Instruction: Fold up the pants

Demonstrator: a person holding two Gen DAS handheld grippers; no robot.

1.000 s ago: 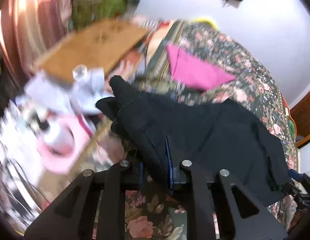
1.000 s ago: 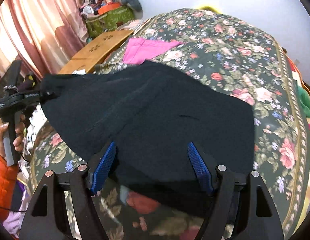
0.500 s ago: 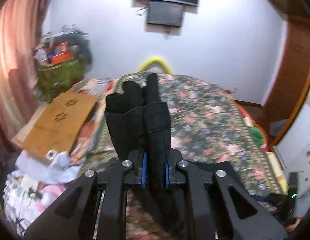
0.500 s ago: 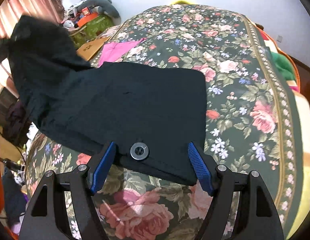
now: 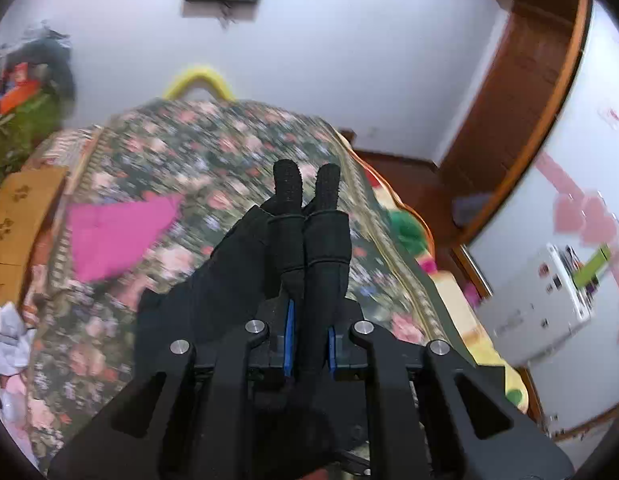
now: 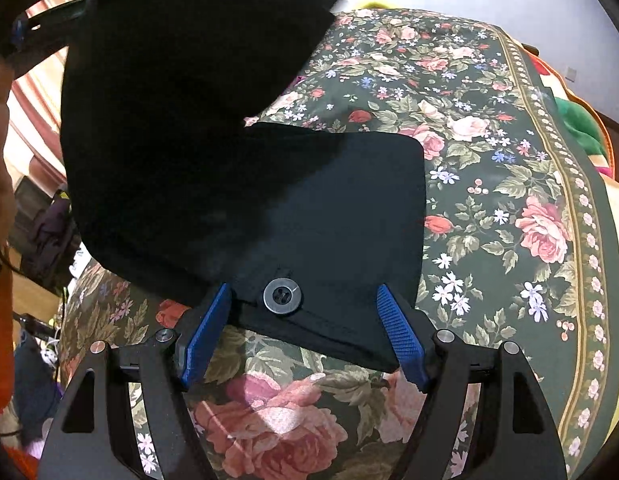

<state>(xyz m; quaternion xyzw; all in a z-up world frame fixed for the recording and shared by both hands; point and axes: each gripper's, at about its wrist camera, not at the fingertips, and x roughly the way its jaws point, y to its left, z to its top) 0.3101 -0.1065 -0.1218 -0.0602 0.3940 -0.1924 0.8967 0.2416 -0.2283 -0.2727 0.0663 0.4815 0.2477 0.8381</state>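
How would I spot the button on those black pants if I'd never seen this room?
Find the floral bedspread and the black pants lying on it. Follow them to their near edge, between the right tongs' open blue pads. The button is a round grey metal disc there, the only shiny spot on the dark cloth.

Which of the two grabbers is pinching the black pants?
The left gripper: its blue pads squeeze the pants. The right gripper stands open around the button end.

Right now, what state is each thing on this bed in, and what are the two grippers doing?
black pants: waist end flat on the bed, leg end lifted in the air
pants button: fastened
left gripper: shut on the pants' leg cuffs
right gripper: open, astride the waistband
pink cloth: lying flat
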